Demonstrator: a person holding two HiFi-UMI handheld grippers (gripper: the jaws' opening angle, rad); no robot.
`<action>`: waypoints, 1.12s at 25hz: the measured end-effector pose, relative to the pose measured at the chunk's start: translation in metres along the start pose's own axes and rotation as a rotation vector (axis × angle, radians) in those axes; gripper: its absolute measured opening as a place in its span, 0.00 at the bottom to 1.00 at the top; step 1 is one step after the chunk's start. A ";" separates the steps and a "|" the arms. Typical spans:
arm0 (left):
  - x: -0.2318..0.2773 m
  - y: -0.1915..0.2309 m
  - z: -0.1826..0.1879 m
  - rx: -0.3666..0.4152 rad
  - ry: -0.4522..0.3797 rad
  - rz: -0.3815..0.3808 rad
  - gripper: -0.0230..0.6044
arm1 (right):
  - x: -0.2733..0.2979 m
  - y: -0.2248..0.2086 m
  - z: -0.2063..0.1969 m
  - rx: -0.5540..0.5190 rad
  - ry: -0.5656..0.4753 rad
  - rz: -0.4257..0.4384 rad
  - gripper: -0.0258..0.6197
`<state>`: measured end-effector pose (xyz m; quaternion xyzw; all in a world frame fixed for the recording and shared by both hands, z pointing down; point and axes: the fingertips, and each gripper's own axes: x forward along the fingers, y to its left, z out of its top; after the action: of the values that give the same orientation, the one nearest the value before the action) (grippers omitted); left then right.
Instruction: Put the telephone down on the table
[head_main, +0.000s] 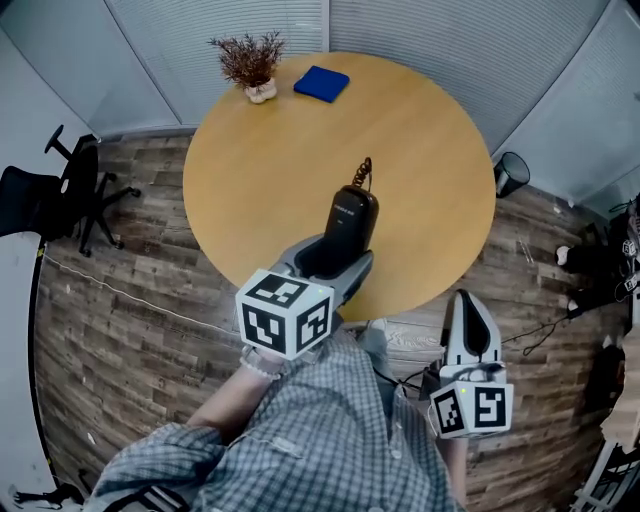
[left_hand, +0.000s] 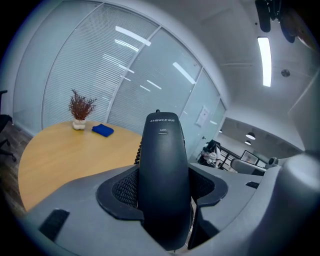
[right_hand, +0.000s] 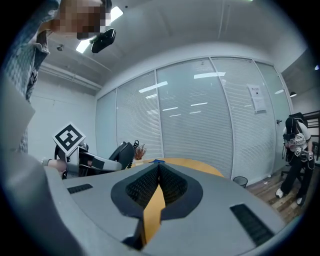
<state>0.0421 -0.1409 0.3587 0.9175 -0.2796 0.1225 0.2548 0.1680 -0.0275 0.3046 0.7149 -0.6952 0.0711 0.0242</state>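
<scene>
A black telephone handset (head_main: 350, 222) with a coiled cord (head_main: 363, 173) is held in my left gripper (head_main: 345, 252), above the near part of the round wooden table (head_main: 280, 170). In the left gripper view the handset (left_hand: 164, 175) stands upright between the two jaws, which are shut on its sides. My right gripper (head_main: 469, 322) hangs low at the right, off the table's edge, shut with nothing in it. In the right gripper view its jaws meet at their tips (right_hand: 159, 167), and the handset (right_hand: 122, 153) shows at the left.
A small potted dried plant (head_main: 251, 66) and a blue cloth (head_main: 322, 83) sit at the table's far side. A black office chair (head_main: 55, 195) stands at the left, a black waste bin (head_main: 510, 173) at the right, and cables lie on the wooden floor.
</scene>
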 end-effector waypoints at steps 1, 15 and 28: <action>0.010 -0.001 0.002 -0.001 0.005 0.003 0.47 | 0.004 -0.008 0.000 0.002 0.005 0.000 0.05; 0.128 0.014 0.011 0.005 0.091 0.092 0.47 | 0.052 -0.096 -0.011 0.042 0.080 0.042 0.05; 0.226 0.039 0.026 -0.010 0.144 0.172 0.47 | 0.095 -0.159 -0.023 0.078 0.145 0.086 0.05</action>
<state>0.2056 -0.2848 0.4354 0.8777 -0.3389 0.2082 0.2674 0.3275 -0.1130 0.3506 0.6779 -0.7182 0.1508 0.0436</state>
